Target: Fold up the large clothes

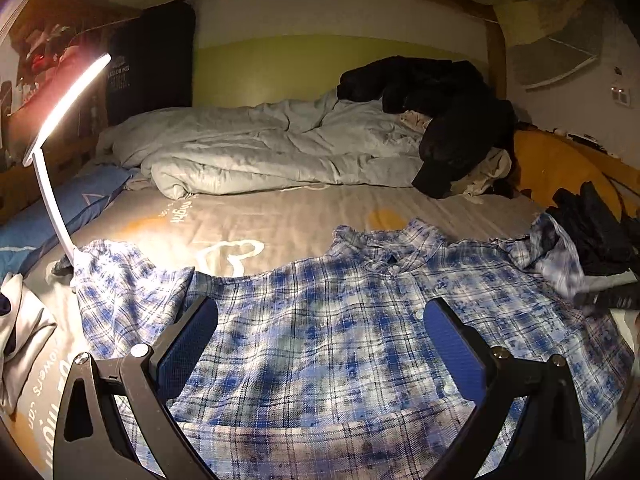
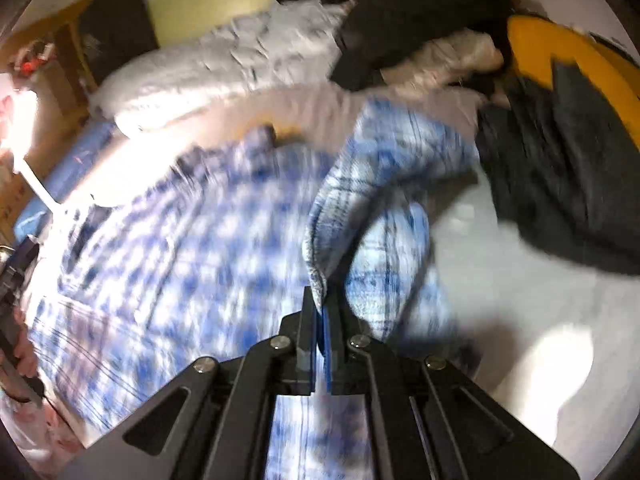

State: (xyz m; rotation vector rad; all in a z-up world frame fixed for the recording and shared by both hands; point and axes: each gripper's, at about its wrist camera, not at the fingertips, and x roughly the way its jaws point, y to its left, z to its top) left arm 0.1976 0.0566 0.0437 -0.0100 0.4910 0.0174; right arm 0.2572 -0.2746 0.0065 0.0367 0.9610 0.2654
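A blue and white plaid shirt lies spread flat on the bed, collar toward the far side. My left gripper hovers over its middle, open, with nothing between its blue pads. In the right wrist view the picture is blurred by motion. My right gripper is shut on the shirt's right sleeve, and the sleeve arches up off the bed and over the shirt's body. From the left wrist view that lifted sleeve and the dark right gripper show as a blur at the right edge.
A crumpled pale duvet and a black jacket lie at the head of the bed. Dark clothes are piled at the right. A lit desk lamp curves over the left edge beside a blue pillow.
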